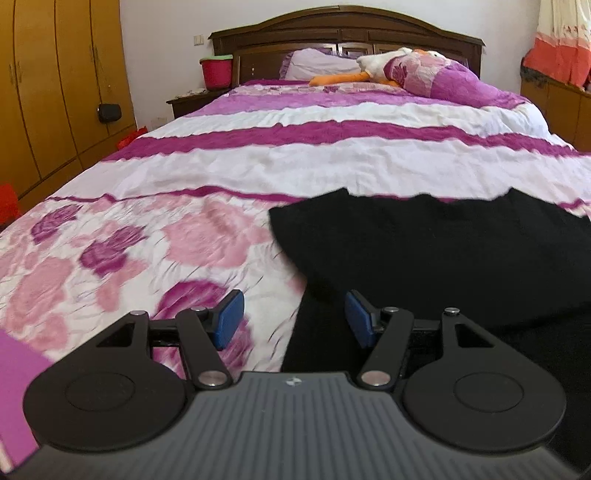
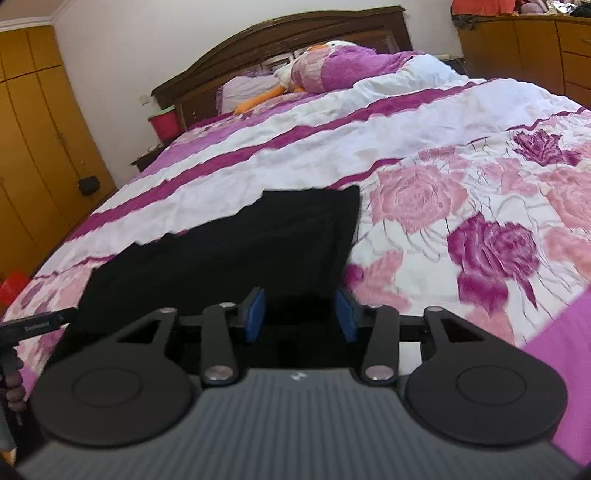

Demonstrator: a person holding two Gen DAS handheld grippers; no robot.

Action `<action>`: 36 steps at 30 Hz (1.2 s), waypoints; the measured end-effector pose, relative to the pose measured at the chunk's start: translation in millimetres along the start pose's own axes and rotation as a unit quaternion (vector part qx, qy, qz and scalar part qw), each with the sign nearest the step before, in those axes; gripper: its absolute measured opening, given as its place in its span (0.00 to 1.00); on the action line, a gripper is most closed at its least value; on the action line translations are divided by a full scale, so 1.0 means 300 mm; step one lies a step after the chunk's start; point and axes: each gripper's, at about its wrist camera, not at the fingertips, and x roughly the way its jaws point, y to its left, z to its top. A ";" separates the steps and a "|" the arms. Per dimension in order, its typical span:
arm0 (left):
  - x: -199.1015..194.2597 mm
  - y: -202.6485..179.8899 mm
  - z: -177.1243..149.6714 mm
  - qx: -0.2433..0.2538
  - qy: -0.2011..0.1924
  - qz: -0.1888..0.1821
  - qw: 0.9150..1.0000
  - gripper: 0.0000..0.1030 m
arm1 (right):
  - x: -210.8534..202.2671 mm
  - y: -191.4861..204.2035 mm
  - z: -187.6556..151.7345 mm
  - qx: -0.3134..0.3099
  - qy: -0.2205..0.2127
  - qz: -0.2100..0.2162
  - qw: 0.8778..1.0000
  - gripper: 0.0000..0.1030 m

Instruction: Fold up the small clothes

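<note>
Near end of bed: black garment (image 1: 424,251) lying flat on floral bedspread (image 1: 147,240).
Left gripper (image 1: 293,319): jaws apart, empty.
Right gripper (image 2: 301,314): jaws part-open, empty.
Technique: regrip matching hem corners, fold evenly.

Matt black knit garment (image 1: 443,251), crinkled cotton bedspread (image 1: 258,162), glossy dark wooden headboard (image 1: 347,29)

Home bedroom: made bed (image 1: 295,155), carved headboard (image 1: 347,33), wardrobe (image 1: 55,92).
</note>
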 end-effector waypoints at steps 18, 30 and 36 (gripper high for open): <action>-0.314 0.101 -0.198 -0.016 0.052 -0.025 0.998 0.64 | -0.278 -0.002 -0.165 -0.014 0.043 0.000 0.999 0.44; -0.371 0.123 -0.277 -0.007 0.074 -0.037 0.997 0.64 | -0.339 -0.057 -0.248 -0.010 0.042 0.000 0.999 0.57; -0.384 0.124 -0.296 -0.009 0.078 -0.051 0.996 0.64 | -0.359 -0.073 -0.291 -0.019 0.056 -0.006 0.998 0.57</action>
